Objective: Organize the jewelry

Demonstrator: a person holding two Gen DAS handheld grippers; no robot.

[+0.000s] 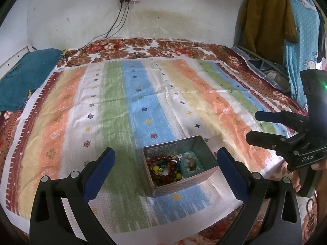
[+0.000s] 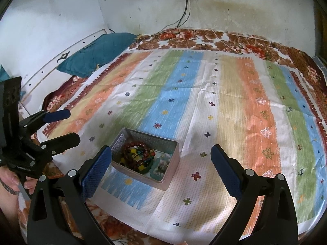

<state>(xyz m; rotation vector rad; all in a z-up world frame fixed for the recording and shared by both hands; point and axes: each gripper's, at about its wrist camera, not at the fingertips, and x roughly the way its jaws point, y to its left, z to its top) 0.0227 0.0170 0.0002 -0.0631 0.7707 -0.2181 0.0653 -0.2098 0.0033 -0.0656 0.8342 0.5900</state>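
A silver metal box (image 1: 200, 178) (image 2: 170, 176) stands open on the striped cloth near the bed's front edge. Inside lie dark red and coloured beaded bracelets (image 1: 166, 168) (image 2: 139, 154) and a pale turquoise piece (image 1: 192, 163) (image 2: 161, 166). My left gripper (image 1: 165, 159) is open, its blue pads to either side of the box and nothing between them. My right gripper (image 2: 161, 153) is open too, its left pad close to the box's near left corner. The left wrist view shows the right gripper (image 1: 253, 125) from the side, at the right; the right wrist view shows the left gripper (image 2: 71, 125) at the left.
A striped cloth (image 1: 143, 94) (image 2: 224, 102) covers a floral bedsheet (image 1: 163, 47). A teal pillow (image 1: 24, 77) (image 2: 100, 51) lies at the far left. Cables (image 1: 118, 22) hang from a wall socket. Clothes (image 1: 271, 22) hang at the far right. A hand (image 2: 12, 180) grips the left handle.
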